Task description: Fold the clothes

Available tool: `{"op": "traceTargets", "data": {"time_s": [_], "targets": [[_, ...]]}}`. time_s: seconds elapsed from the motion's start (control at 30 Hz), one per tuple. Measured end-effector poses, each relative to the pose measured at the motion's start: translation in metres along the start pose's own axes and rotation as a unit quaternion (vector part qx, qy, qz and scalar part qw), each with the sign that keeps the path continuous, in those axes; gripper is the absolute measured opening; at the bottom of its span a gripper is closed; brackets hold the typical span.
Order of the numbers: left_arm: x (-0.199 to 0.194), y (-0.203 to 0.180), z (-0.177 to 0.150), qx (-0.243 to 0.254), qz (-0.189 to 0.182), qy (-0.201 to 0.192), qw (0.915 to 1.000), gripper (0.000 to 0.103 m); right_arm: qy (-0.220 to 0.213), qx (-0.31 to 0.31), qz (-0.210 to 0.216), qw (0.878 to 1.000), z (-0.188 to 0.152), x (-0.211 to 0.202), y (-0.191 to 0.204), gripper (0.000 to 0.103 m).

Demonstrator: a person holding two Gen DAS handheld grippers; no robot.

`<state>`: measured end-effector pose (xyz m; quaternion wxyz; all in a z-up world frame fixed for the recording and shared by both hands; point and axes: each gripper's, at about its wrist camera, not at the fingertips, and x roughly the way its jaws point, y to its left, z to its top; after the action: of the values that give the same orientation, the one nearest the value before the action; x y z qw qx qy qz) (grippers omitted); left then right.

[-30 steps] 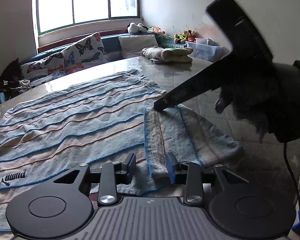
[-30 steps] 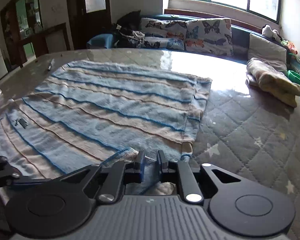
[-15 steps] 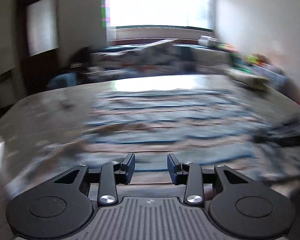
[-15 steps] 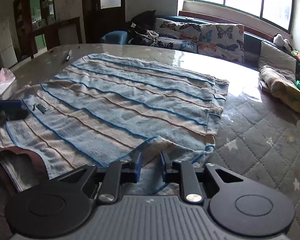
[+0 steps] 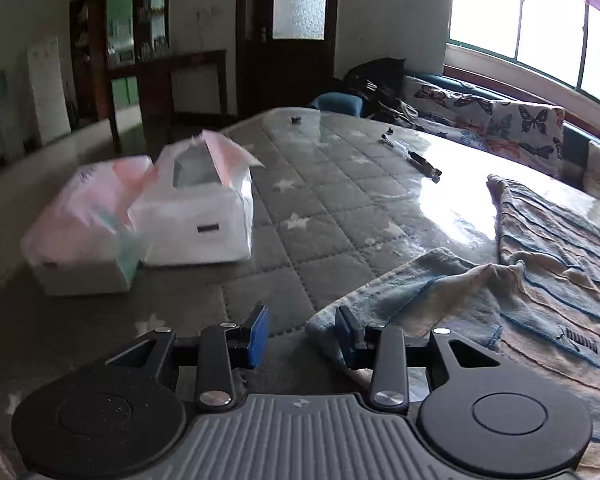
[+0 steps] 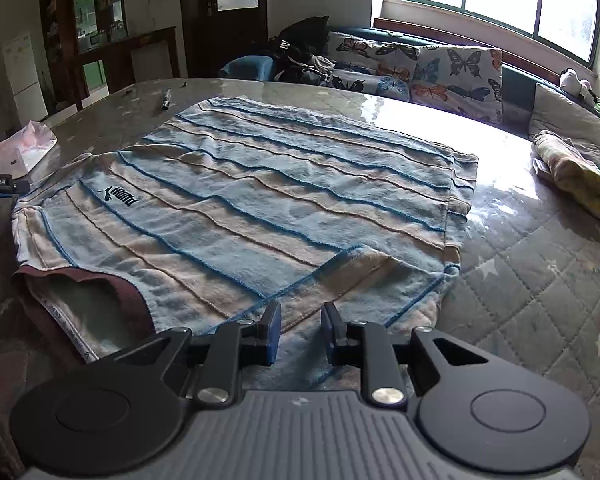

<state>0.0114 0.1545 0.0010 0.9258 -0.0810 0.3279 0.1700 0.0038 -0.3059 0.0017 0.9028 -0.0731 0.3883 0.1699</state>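
Note:
A blue and beige striped shirt lies flat on the quilted table, its maroon collar toward me. Its right sleeve is folded over onto the body. My right gripper hovers just above that fold. Its jaws are opening, and the cloth lies under the gap with neither pad pressing on it. In the left wrist view the other sleeve lies spread out to the side. My left gripper stands open at that sleeve's outer edge, with the hem beside its right finger and bare table in the gap.
Two plastic-wrapped tissue packs sit on the table beyond the left gripper. A pen lies farther back. A folded garment rests at the far right. A sofa with butterfly cushions lines the window wall.
The left gripper swung away from the folded right sleeve across to the shirt's other sleeve. The right gripper's jaws parted from the fold and drew back a little.

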Motion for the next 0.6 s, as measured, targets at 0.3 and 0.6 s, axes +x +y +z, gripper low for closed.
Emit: {"op": "traceTargets", "data": {"time_s": [0.3, 0.6], "targets": [[-0.011, 0.002, 0.014, -0.001, -0.085, -0.032, 0.9958, 0.005, 0.001, 0.004, -0.005, 1.0, -0.002, -0.001, 0.002, 0.022], [-0.062, -0.02, 0.025, 0.021, -0.208, -0.082, 0.9745, 0.004, -0.002, 0.014, -0.006, 1.0, -0.005, -0.003, -0.004, 0.022]]}}
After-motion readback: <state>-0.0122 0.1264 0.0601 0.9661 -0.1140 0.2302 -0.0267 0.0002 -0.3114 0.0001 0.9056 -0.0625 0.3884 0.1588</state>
